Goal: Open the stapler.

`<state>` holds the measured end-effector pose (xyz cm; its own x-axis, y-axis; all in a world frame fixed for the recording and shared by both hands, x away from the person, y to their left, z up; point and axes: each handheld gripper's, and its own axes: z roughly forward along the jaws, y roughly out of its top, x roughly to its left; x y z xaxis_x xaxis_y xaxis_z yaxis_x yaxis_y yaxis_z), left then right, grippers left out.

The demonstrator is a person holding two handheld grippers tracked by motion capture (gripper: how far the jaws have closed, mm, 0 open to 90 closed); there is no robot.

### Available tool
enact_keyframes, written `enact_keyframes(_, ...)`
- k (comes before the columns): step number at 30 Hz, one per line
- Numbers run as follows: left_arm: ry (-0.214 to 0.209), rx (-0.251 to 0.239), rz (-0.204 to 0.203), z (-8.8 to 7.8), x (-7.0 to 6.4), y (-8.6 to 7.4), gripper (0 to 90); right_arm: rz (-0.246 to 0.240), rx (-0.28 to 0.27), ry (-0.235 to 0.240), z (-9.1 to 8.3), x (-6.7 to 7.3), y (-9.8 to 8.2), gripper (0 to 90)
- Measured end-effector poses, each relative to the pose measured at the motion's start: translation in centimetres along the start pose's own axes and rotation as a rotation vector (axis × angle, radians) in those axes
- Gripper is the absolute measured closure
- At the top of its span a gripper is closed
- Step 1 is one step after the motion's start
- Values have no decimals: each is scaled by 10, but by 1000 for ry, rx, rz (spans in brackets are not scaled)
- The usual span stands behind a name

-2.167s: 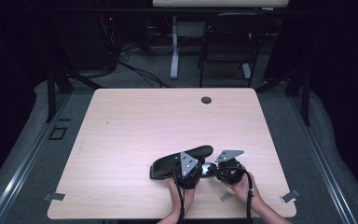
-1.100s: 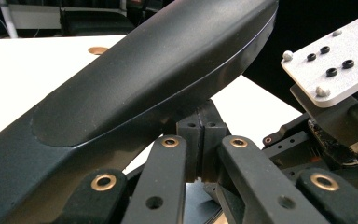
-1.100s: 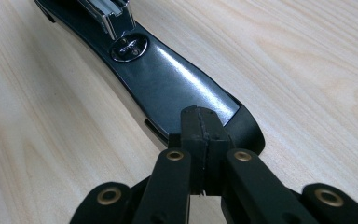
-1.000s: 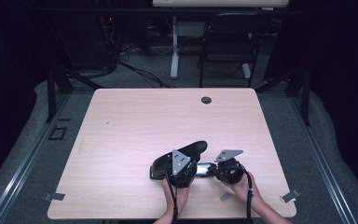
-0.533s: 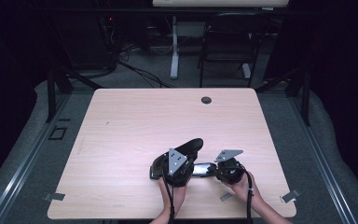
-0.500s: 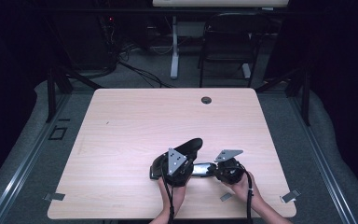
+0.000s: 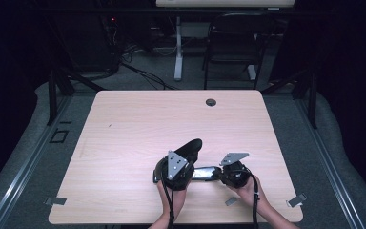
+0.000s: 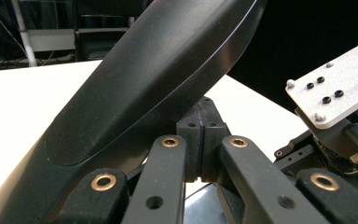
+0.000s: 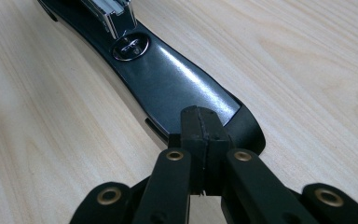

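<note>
**Both hand-held grippers closed at an opened black stapler near the desk's front edge**

A black stapler [image 7: 190, 164] lies at the near middle of the light wooden desk [image 7: 138, 124], hinged open. Its glossy top arm [image 8: 144, 84] rises at a slant away from the person, while its base [image 9: 168, 79] lies flat on the wood and runs toward the person's right.

The left hand-held gripper [image 7: 174, 167], with its grey three-cornered plate on top, sits at the stapler's hinge end. In the left gripper view its jaws stand pressed together with no gap between the pads, their tips right under the raised arm; whether they actually touch it I cannot tell. The left hand [image 7: 171, 195] holds it from below.

The right hand-held gripper [image 7: 231, 171] lies just to the right, at the free end of the base. In the right gripper view its jaws are likewise fully closed, pad against pad, their tips resting on or just above the rounded end of the base; nothing sits between them. A metal staple channel [image 9: 114, 14] and a round rivet [image 9: 130, 46] show farther along the base. The right hand [image 7: 252, 191] grips that tool from behind.

A small dark grommet [image 7: 211, 102] sits in the desk near its far edge, well apart from the stapler.
</note>
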<state>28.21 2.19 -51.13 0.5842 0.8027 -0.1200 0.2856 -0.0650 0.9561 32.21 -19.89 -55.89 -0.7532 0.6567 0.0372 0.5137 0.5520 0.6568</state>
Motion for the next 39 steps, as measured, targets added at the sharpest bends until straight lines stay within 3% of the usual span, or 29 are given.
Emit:
enact_keyframes(9, 8, -14, -8, -4, 2, 2, 900, 4, 0, 3, 0, 0, 0, 900)
enact_keyframes(17, 10, -13, 12, -10, 7, 4, 900, 1, -1, 1, 0, 0, 0, 900)
enact_keyframes(39, 26, -56, -1, -21, 18, 9, 900, 4, -3, 1, 0, 0, 0, 900)
